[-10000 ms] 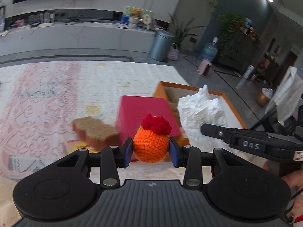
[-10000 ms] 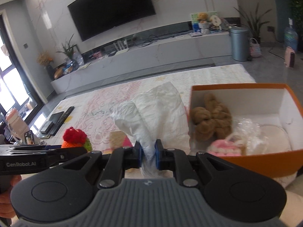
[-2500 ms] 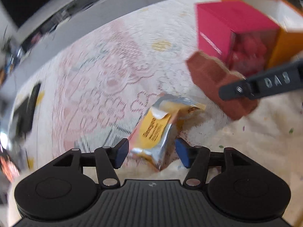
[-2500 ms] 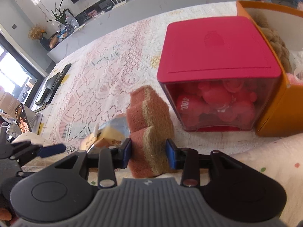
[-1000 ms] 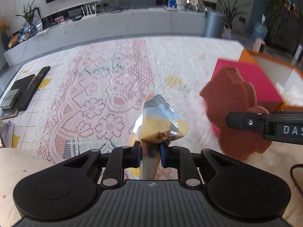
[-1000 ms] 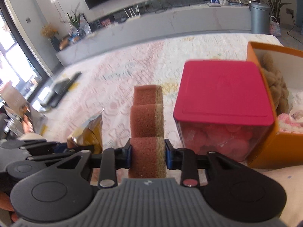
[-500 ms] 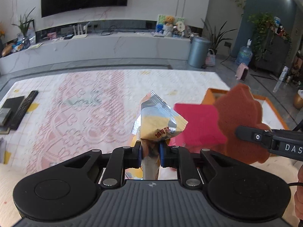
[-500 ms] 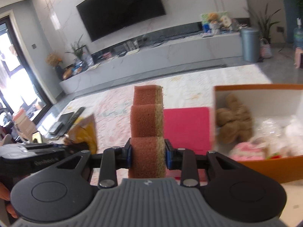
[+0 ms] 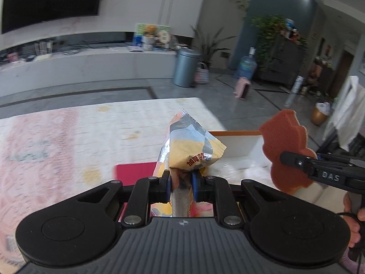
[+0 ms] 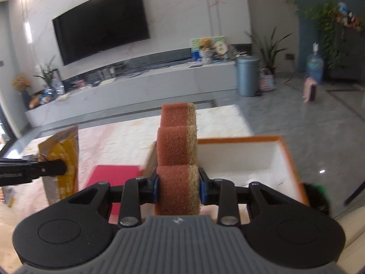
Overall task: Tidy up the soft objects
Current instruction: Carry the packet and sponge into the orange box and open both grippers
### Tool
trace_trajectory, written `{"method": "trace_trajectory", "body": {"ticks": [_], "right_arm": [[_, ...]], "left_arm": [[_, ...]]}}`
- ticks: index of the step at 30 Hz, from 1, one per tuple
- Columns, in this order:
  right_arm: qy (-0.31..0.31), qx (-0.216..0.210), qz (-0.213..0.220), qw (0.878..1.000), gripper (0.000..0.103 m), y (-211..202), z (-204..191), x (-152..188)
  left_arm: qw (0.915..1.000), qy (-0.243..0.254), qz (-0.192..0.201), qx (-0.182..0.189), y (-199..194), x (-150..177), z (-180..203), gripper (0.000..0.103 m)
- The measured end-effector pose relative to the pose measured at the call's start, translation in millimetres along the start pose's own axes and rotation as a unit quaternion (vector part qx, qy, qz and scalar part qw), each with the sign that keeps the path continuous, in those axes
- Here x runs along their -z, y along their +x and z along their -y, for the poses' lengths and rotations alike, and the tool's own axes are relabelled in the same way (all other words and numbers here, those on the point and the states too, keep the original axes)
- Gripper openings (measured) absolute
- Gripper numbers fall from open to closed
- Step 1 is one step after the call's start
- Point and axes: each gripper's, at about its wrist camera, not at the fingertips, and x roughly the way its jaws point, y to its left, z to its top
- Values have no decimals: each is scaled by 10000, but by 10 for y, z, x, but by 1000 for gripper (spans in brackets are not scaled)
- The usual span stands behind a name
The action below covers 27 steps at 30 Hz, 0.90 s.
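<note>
Orange box, white inside, behind gripped sponge and packet.

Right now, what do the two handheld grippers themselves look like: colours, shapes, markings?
Both are matte black, with ribbed grey bodies, two round discs and blue finger pads. The left gripper and right gripper match; the right's finger arm reads "DAS", seen from the left wrist.
</note>
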Motion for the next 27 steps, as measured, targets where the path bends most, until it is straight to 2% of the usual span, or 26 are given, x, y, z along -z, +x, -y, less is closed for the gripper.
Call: {"method": "trace_trajectory", "body": {"ticks": [5, 10, 14, 20, 27], "right_arm": [[-155, 421, -186, 9988, 31, 148, 376, -148], [-149, 522, -544, 9970, 31, 397, 656, -222], [-348, 658, -928, 9929, 31, 674, 740, -217], [-800, 967, -1528, 9803, 31, 1131, 841, -124], [-1057, 1227, -1958, 9672, 31, 1491, 972, -22]], "left_arm": [[9990, 105, -224, 378, 383, -182, 245, 19], [9953, 110, -620, 732, 846, -263, 446, 19], [9900, -129, -956, 1026, 1229, -341, 534, 19], [9833, -330, -1350, 1179, 1729, -392, 628, 19], [9759, -642, -1670, 1248, 2161, -367, 686, 19]]}}
